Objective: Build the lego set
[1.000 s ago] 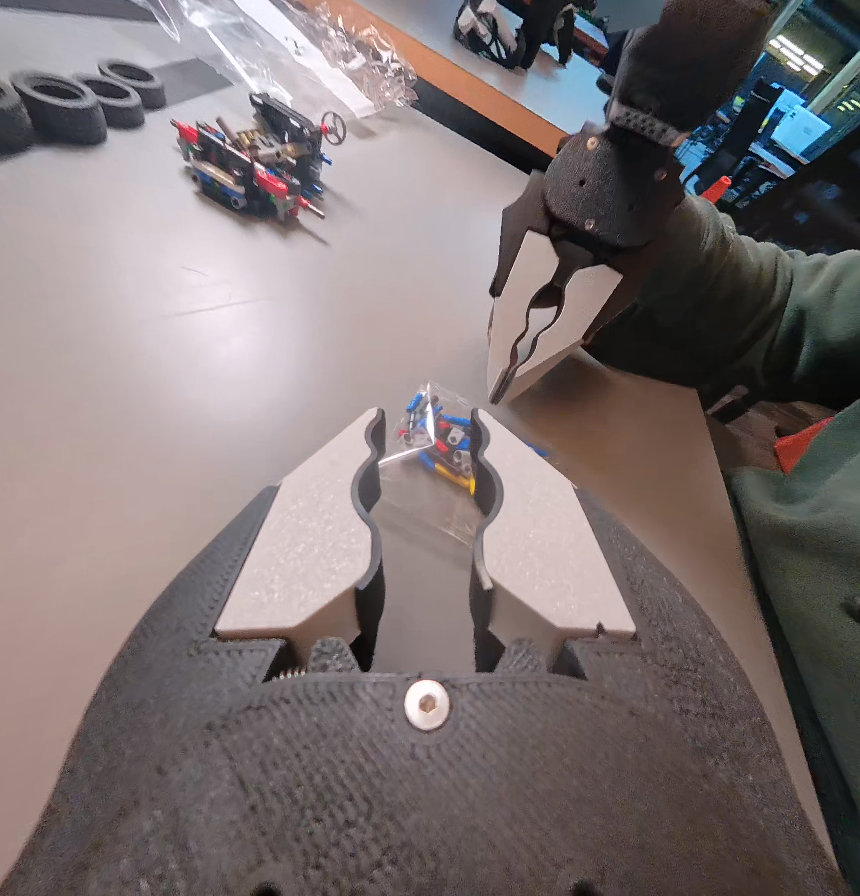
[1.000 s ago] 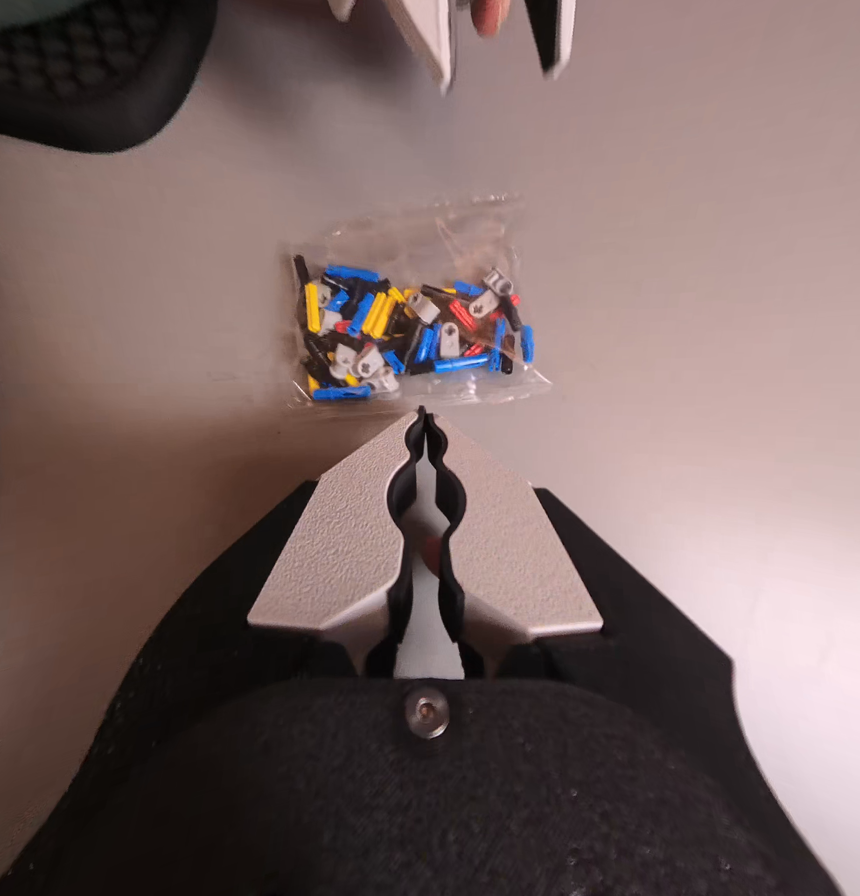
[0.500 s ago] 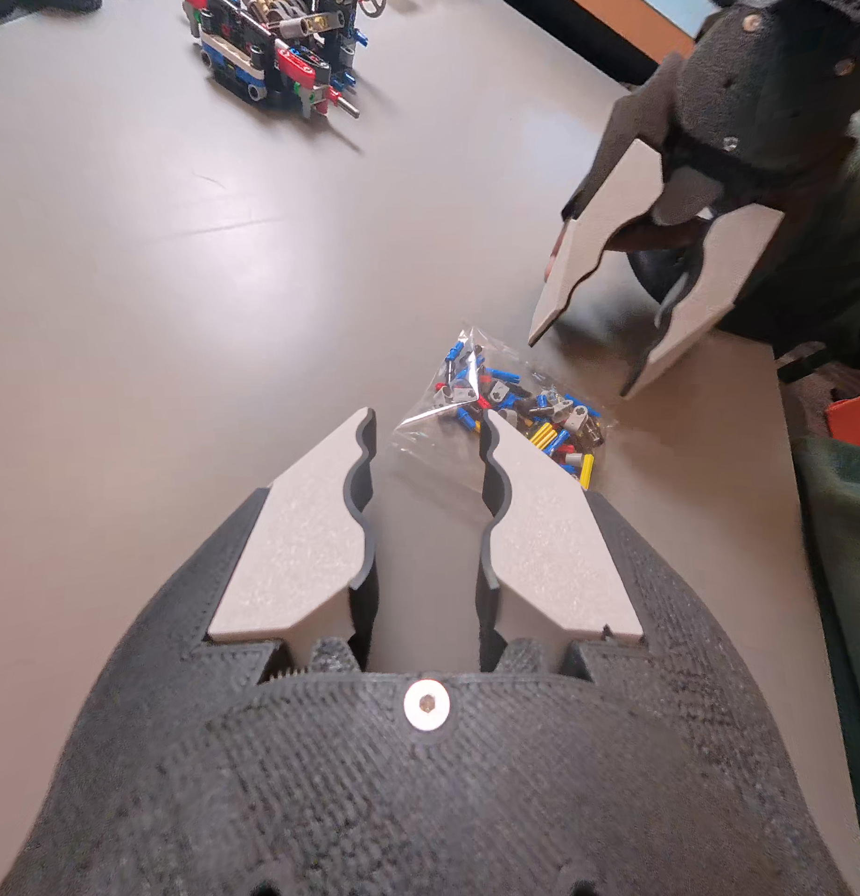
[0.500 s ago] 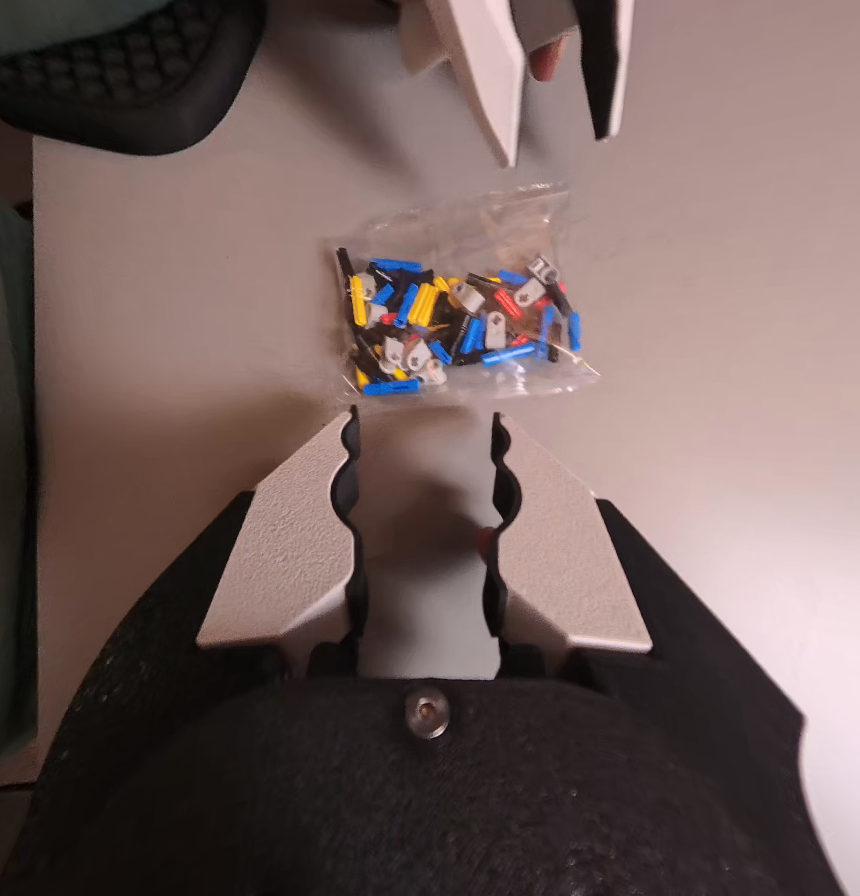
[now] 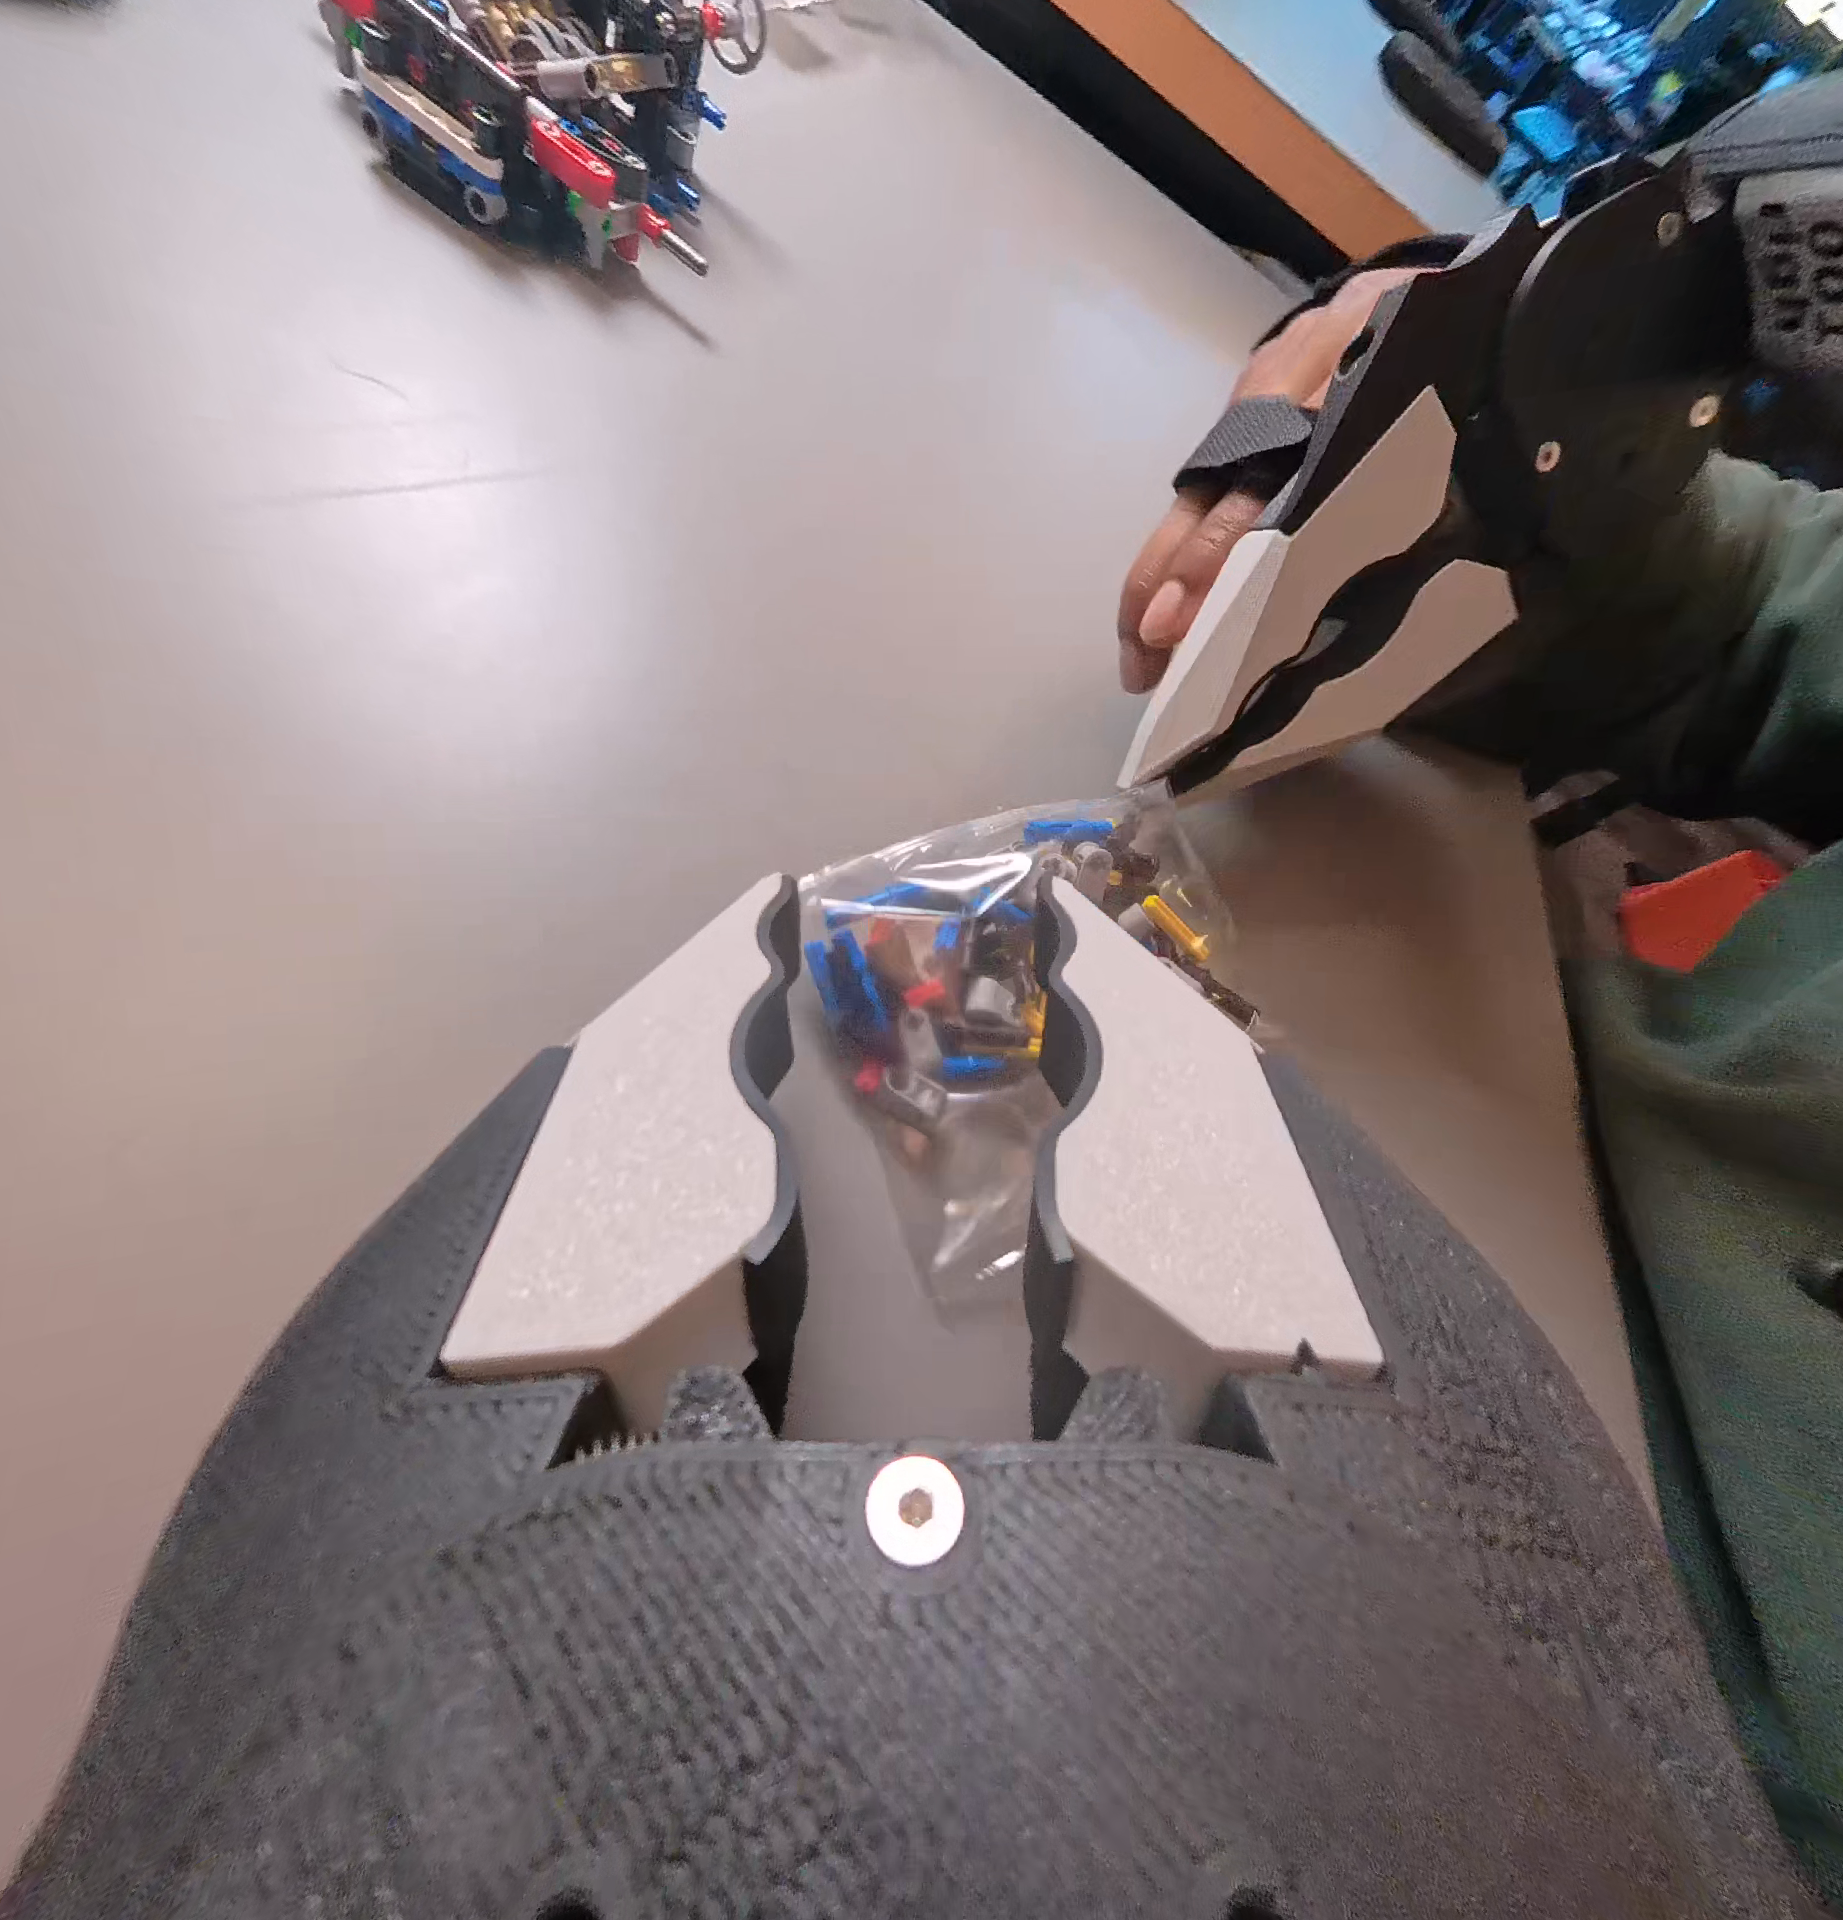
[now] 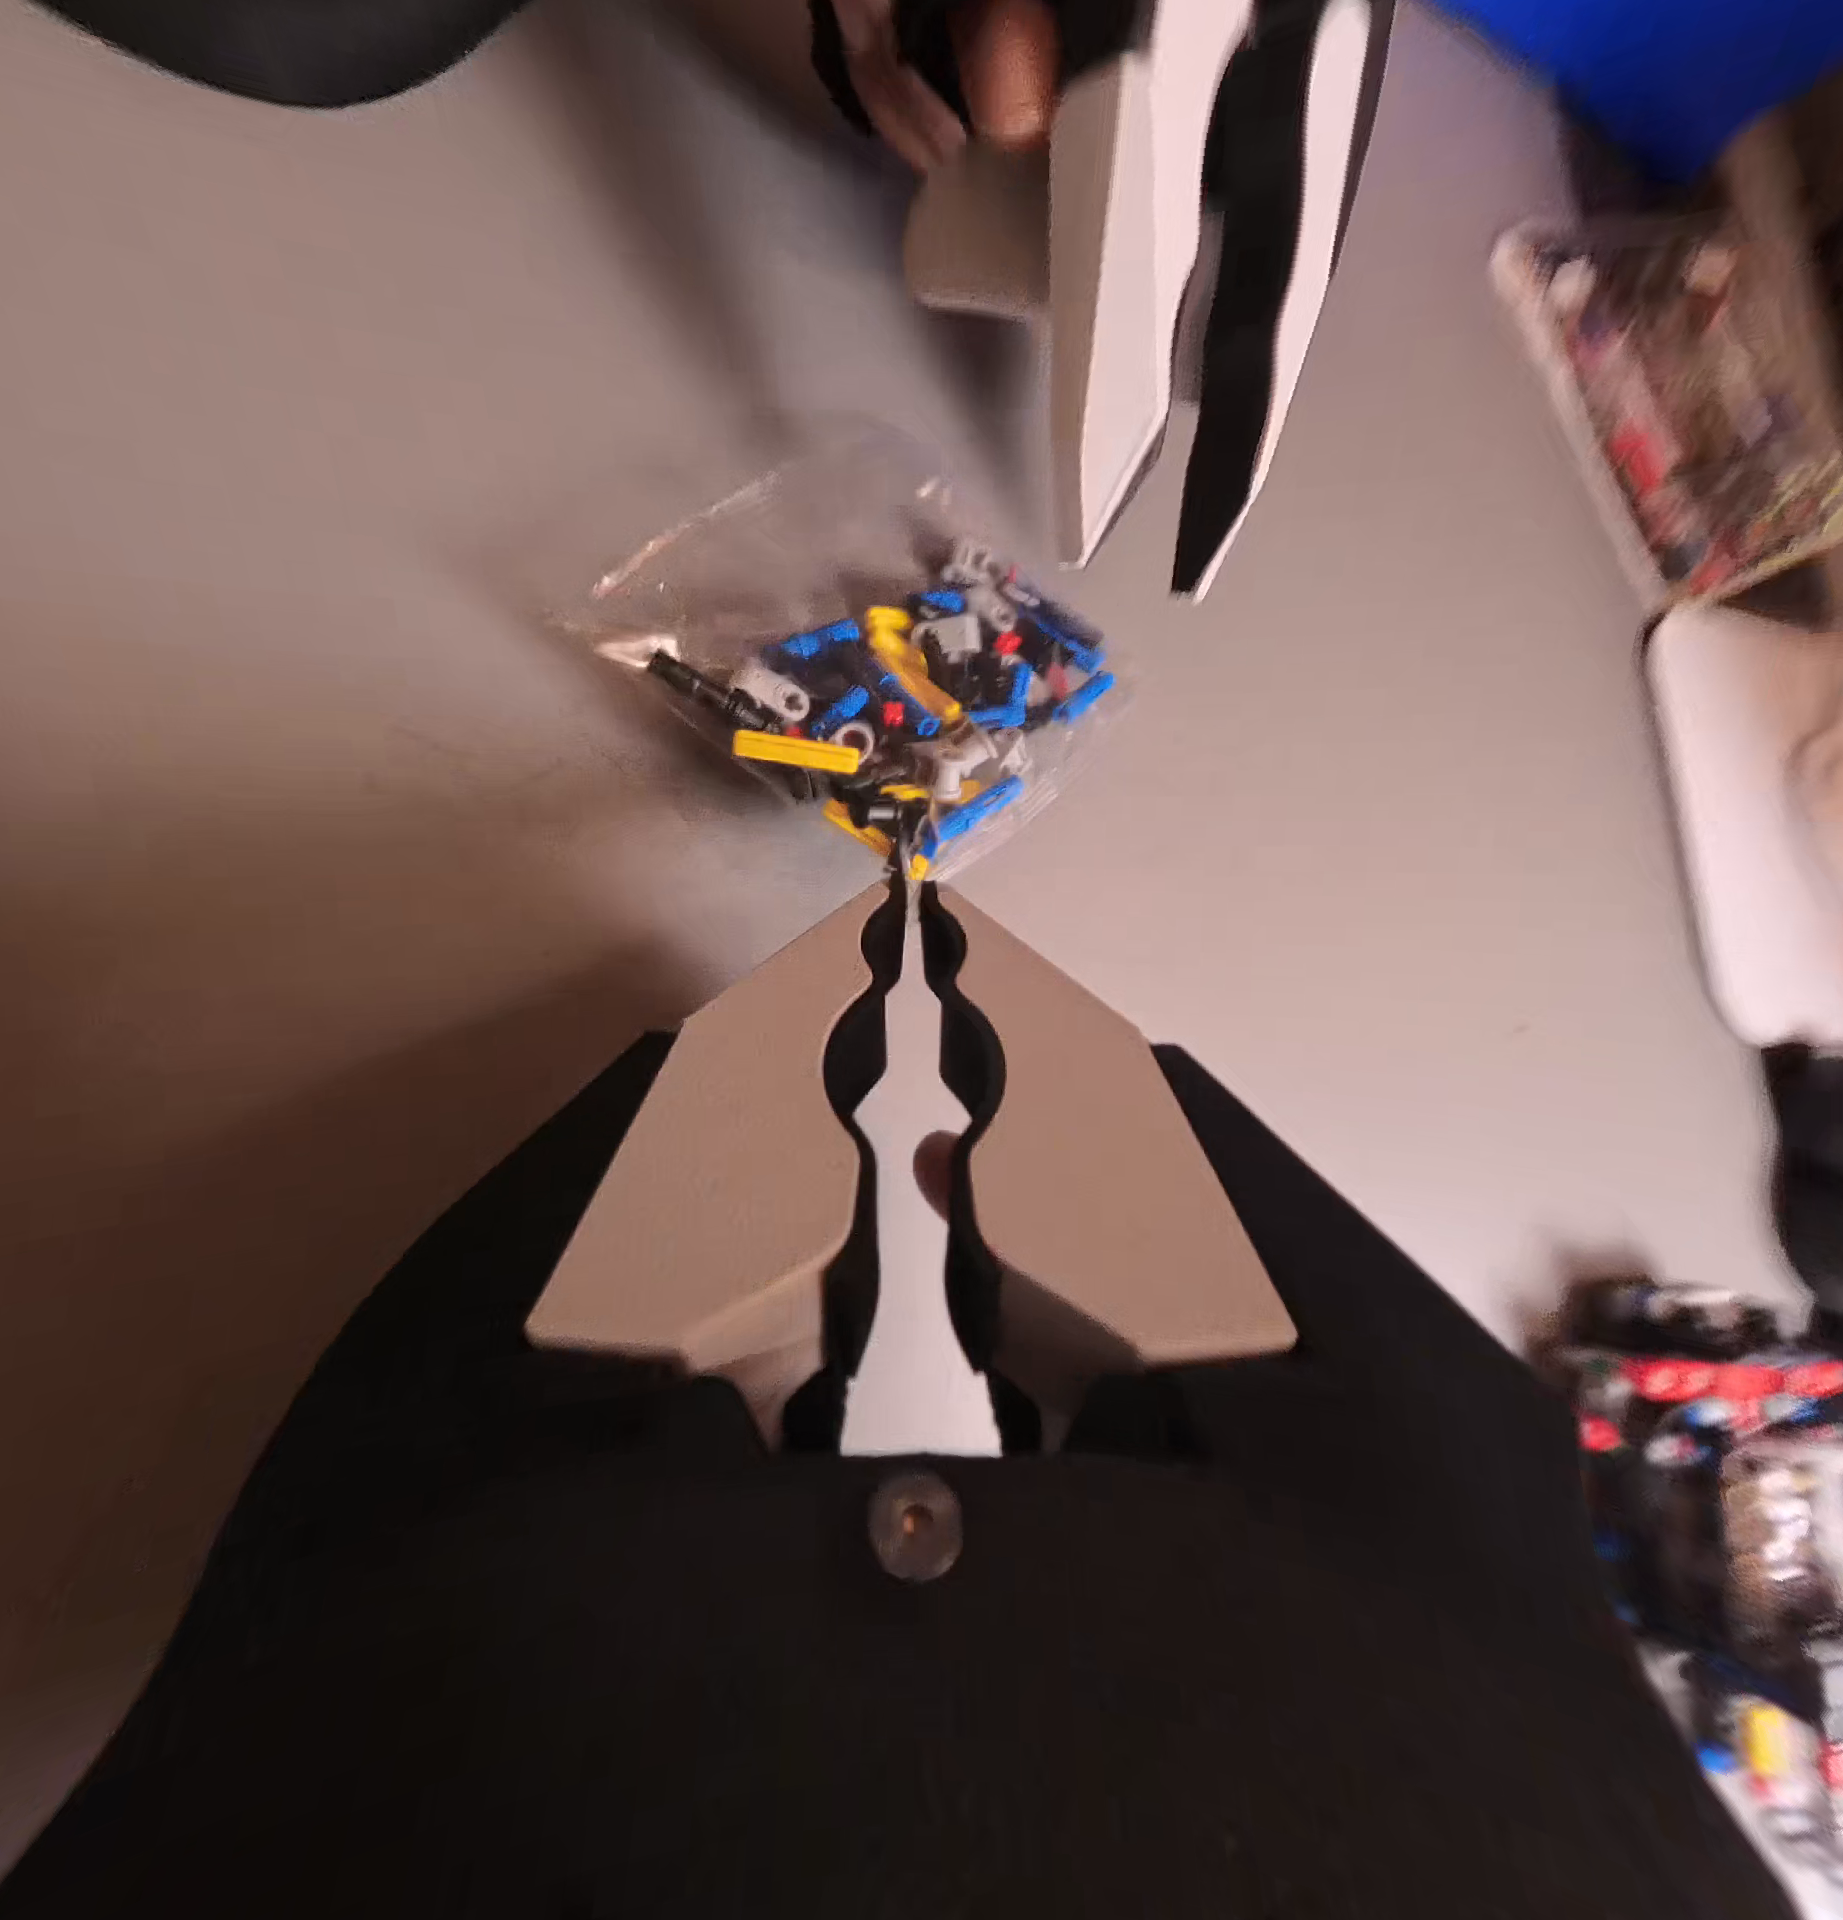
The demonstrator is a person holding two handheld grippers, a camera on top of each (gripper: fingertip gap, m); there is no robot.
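A clear plastic bag (image 6: 896,696) of small blue, yellow, black, red and grey lego pieces is pinched at one corner by my right gripper (image 6: 906,894), which is shut on it. The bag hangs tilted from that corner, and I cannot tell whether its low end touches the table. In the left wrist view the bag (image 5: 938,997) lies between the fingers of my open left gripper (image 5: 917,914), and the right gripper (image 5: 1156,779) holds its far corner. The left gripper (image 6: 1135,577) also shows just beyond the bag in the right wrist view.
A partly built lego vehicle (image 5: 543,135) stands at the far left of the grey table (image 5: 377,623), and shows blurred in the right wrist view (image 6: 1727,1455). A person's hand (image 5: 1187,561) and green sleeve (image 5: 1727,1039) are at the right. The table's orange edge (image 5: 1260,135) runs behind. One gripper's finger ends stand about 8 cm off the other's.
My right gripper opened, then shut on the bag's corner and raised it, bunching the pieces. My left gripper moved forward so the bag now sits between its fingers.
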